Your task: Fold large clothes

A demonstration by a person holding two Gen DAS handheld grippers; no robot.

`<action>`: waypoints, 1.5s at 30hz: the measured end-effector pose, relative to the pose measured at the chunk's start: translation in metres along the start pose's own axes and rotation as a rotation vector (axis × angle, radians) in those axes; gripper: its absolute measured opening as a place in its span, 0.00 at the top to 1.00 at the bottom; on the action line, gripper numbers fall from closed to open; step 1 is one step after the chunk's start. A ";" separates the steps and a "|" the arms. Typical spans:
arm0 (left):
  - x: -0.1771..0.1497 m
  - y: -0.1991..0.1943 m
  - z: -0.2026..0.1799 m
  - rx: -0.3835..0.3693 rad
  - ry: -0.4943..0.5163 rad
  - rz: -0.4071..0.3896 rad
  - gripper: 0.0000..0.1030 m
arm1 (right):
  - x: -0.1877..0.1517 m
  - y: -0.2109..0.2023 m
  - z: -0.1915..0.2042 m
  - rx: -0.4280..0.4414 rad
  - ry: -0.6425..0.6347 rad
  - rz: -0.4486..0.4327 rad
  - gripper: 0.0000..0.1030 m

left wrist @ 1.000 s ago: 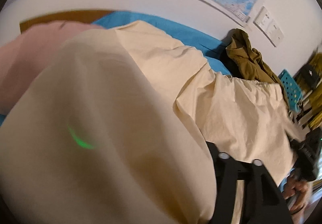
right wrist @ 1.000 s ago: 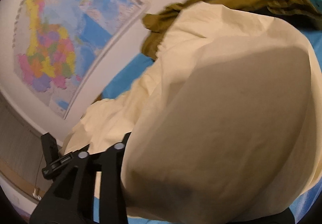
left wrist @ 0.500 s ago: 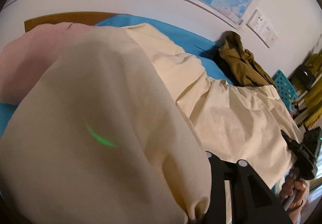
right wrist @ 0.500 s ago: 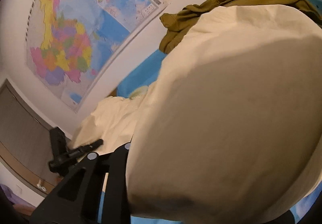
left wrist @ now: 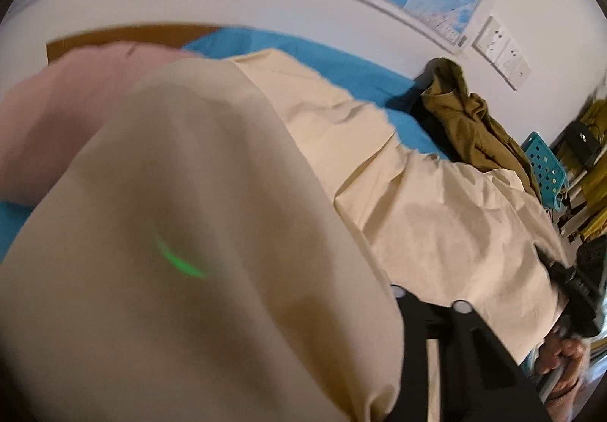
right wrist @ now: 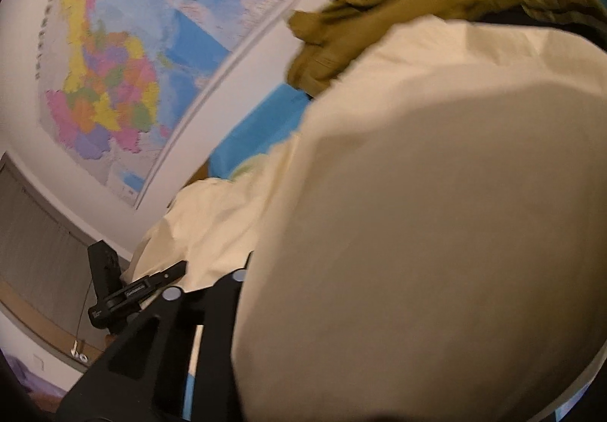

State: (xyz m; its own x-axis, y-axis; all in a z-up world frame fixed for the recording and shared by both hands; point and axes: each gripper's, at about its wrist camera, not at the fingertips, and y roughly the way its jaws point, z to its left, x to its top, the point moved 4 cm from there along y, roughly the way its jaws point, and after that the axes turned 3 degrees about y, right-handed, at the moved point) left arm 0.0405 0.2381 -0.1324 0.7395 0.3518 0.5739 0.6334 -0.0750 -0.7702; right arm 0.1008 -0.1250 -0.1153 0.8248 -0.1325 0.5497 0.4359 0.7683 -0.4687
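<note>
Cream garment bunched over both lenses

Cream garment [left wrist: 436,217] lay across the blue bed [left wrist: 341,73], draped over each hand-held gripper. Left hand-held gripper [left wrist: 379,376] and right hand-held gripper [right wrist: 242,308] were both closing, cloth between the jaws; grip itself hidden. Olive garment [left wrist: 466,126] lay beside the wall.

cloth [left wrist: 189,232] hides both claw tips, pics blurry

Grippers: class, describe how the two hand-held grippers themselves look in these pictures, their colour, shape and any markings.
Both are matte black. The left gripper shows angular fingers with triangular cut-outs and two round silver screw heads. The right gripper has the same black frame and two silver screw heads. In the right wrist view, the other unit appears as a black bar bearing a small label, too blurred to read.
</note>
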 end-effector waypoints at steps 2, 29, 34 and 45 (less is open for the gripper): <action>0.005 -0.009 -0.005 0.002 0.017 -0.017 0.71 | 0.008 -0.009 0.019 0.016 -0.052 -0.016 0.82; 0.080 -0.135 0.008 0.050 0.098 -0.318 0.78 | 0.076 -0.013 0.183 0.233 -0.377 -0.105 0.84; 0.094 -0.154 0.023 0.114 0.088 -0.364 0.78 | 0.086 0.007 0.205 0.273 -0.398 -0.093 0.84; 0.115 -0.178 0.062 0.245 0.038 -0.422 0.78 | 0.096 0.062 0.245 0.358 -0.399 -0.032 0.84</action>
State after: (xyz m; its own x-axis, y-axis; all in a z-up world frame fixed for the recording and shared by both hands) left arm -0.0012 0.3494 0.0533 0.4404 0.2693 0.8565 0.8109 0.2902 -0.5082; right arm 0.1182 0.0638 0.0778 0.5818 0.0351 0.8126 0.2510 0.9426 -0.2204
